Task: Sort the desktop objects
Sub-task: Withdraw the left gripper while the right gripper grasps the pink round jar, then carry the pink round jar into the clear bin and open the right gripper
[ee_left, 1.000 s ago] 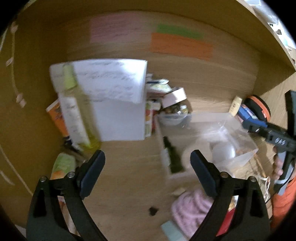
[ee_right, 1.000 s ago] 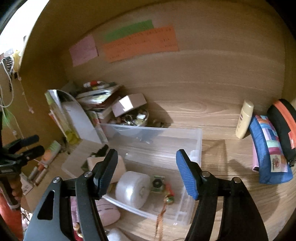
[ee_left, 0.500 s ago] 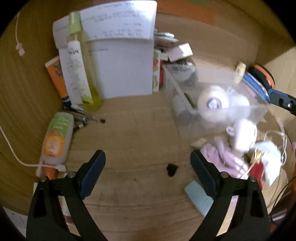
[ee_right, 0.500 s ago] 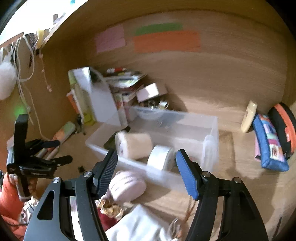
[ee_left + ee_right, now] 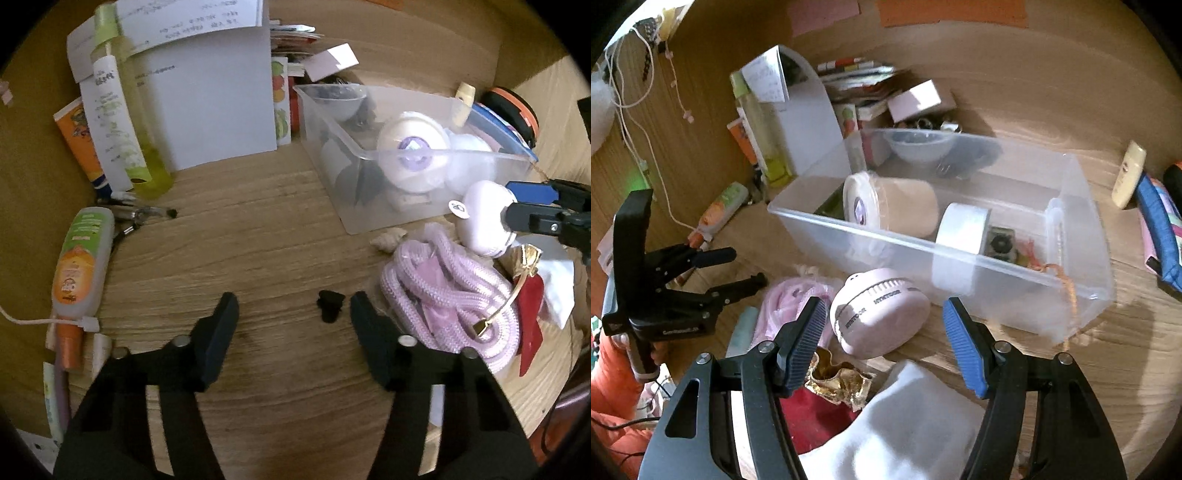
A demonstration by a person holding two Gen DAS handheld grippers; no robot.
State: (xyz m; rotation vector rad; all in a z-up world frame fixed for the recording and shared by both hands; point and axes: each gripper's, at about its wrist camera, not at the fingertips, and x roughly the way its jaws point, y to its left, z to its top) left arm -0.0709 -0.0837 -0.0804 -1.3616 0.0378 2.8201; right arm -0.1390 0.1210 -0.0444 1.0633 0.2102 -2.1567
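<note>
One clear bin, two tape rolls, one pink rope

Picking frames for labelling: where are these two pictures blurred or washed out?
Left wrist view: note on the folder smeared, desk sharp. Right wrist view: bin and back wall streaked, white cloth overexposed, pink gadget legible.

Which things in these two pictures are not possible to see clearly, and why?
- Printed label of the yellow bottle: left wrist view, blurred.
- Contents of the bowl: right wrist view, hidden behind the clear bin wall.
- Small black object: left wrist view, too small to identify.
- Red item: right wrist view, covered by white cloth.
</note>
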